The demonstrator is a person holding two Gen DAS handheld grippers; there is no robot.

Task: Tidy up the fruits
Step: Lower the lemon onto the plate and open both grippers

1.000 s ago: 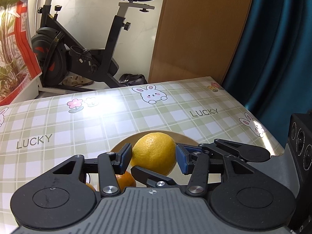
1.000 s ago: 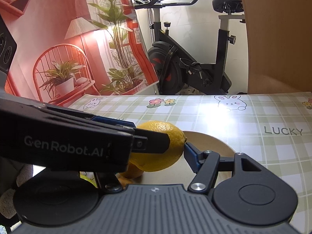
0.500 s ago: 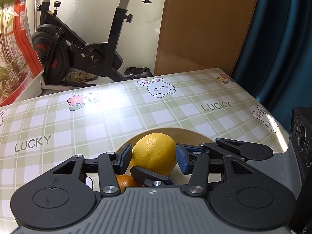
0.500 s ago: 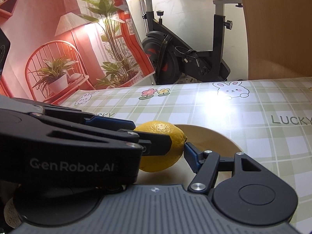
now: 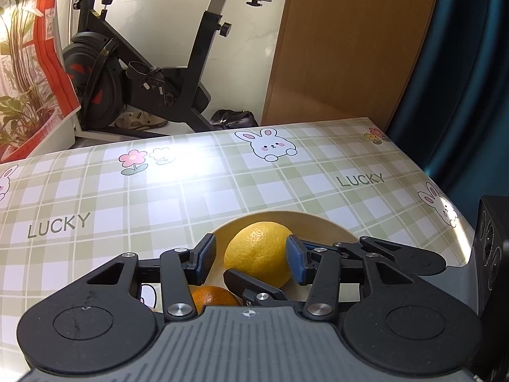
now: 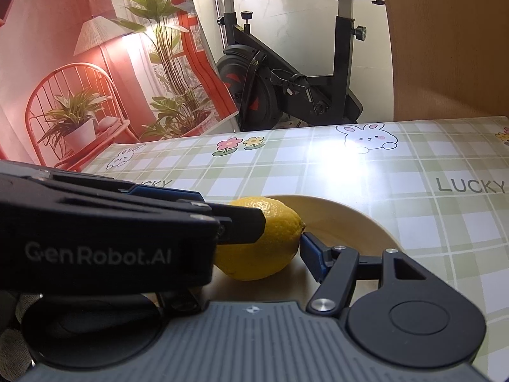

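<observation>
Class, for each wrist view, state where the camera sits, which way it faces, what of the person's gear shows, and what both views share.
Left wrist: on the left gripper, looking forward and down along its fingers at the lemon and plate; the other gripper's fingers cross in.
Right wrist: on the right gripper, facing the same lemon; the left gripper hides its left finger.
Shared: lemon, plate, exercise bike.

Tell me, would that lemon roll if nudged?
Probably rolls sideways: the lemon is rounded, though its pointed end would make it wobble. The plate has a raised rim that should catch it. Its dimpled peel looks grippy.
</observation>
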